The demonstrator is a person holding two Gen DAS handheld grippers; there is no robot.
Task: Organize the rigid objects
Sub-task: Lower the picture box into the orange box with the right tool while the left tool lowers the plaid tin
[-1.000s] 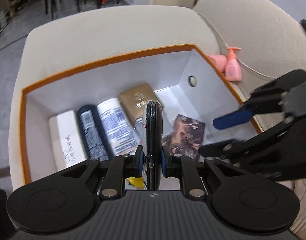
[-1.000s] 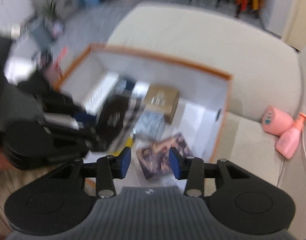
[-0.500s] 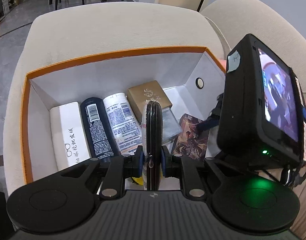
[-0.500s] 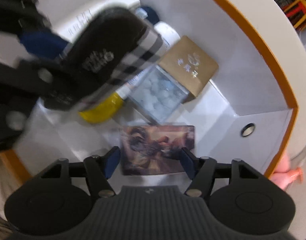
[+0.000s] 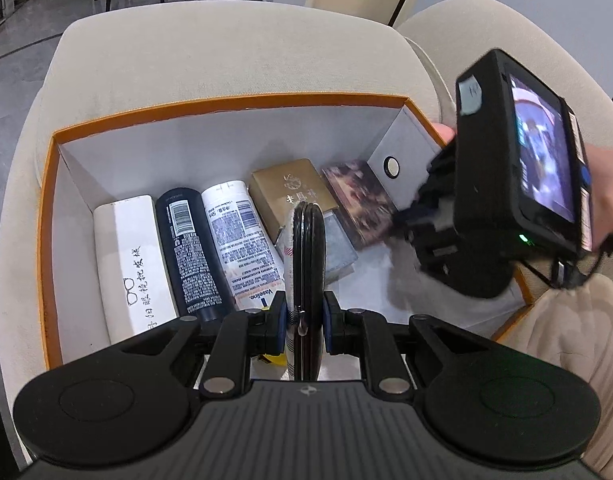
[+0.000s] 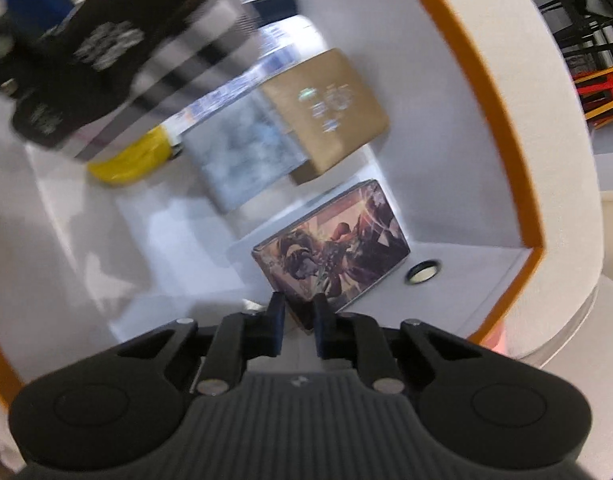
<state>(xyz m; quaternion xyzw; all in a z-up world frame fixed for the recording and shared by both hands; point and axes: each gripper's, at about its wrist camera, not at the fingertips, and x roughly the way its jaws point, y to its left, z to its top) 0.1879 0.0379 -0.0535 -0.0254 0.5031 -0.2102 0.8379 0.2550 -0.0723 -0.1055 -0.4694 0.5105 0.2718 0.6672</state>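
A white box with an orange rim (image 5: 226, 104) sits on a cream sofa. My left gripper (image 5: 304, 316) is shut on a black case with a plaid edge (image 5: 306, 248), held on edge above the box; the right wrist view shows the case (image 6: 106, 48) blurred. My right gripper (image 6: 298, 312) is down inside the box, shut on the near corner of an illustrated picture box (image 6: 334, 252). That picture box (image 5: 358, 200) lies by the right wall. A gold box (image 5: 290, 188) and a clear bluish packet (image 6: 246, 152) lie beside it.
On the box floor at the left lie a white carton (image 5: 130, 260), a black bottle (image 5: 190, 248) and a white lotion tube (image 5: 238, 236) with a yellow cap (image 6: 126, 160). A round hole (image 5: 392, 167) marks the right wall. A hand (image 5: 606, 200) holds the right gripper.
The right gripper came down into the box, rolled and closed on the picture box, which has shifted toward the far right wall. The left gripper kept the case nearly still.
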